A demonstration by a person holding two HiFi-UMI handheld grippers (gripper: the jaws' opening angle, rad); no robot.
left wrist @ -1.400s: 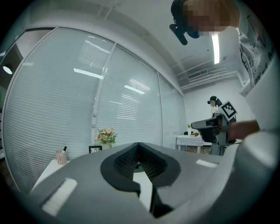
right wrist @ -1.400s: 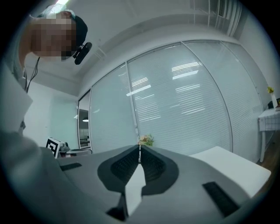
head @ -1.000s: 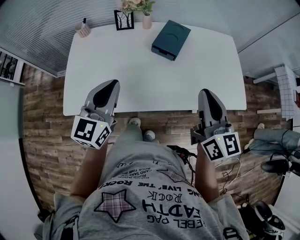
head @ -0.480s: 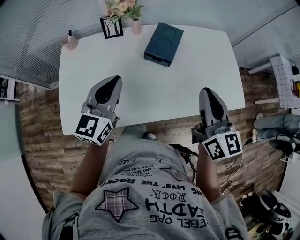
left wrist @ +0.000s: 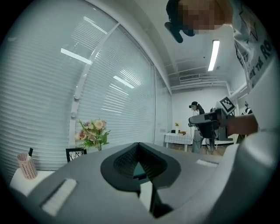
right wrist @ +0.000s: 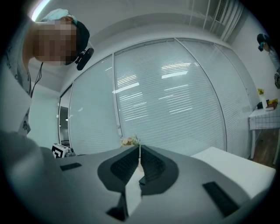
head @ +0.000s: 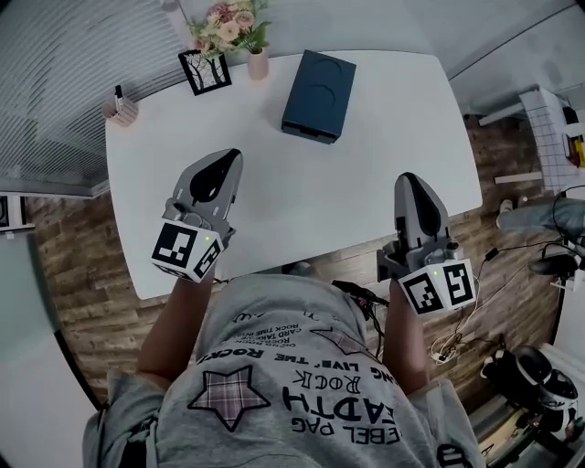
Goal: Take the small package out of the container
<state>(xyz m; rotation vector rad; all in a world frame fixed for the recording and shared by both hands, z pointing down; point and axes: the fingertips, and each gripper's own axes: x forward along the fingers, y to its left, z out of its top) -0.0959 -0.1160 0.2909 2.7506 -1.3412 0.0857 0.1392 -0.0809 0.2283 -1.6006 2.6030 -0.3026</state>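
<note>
Held level, side by side: left gripper (head: 222,168) and right gripper (head: 411,186), jaws together, empty.
Both have advanced farther over the white table (head: 274,215), nearer the dark container (head: 318,95).

This is an office-like test room with a few homely touches. A wall of windows with white slatted blinds (left wrist: 109,87) runs beside a white table (head: 274,192) on wood-plank flooring (head: 78,274). Flowers (head: 224,23), a small framed picture (head: 203,71) and a pen cup (head: 121,108) sit toward the tabletop's far left corner. A strip light (left wrist: 214,54) and a vent (left wrist: 190,78) mark the ceiling. Cables (head: 457,343) trail on the floor, and another person (left wrist: 195,127) stands by a cloth-covered table (left wrist: 177,139) at the far end.
</note>
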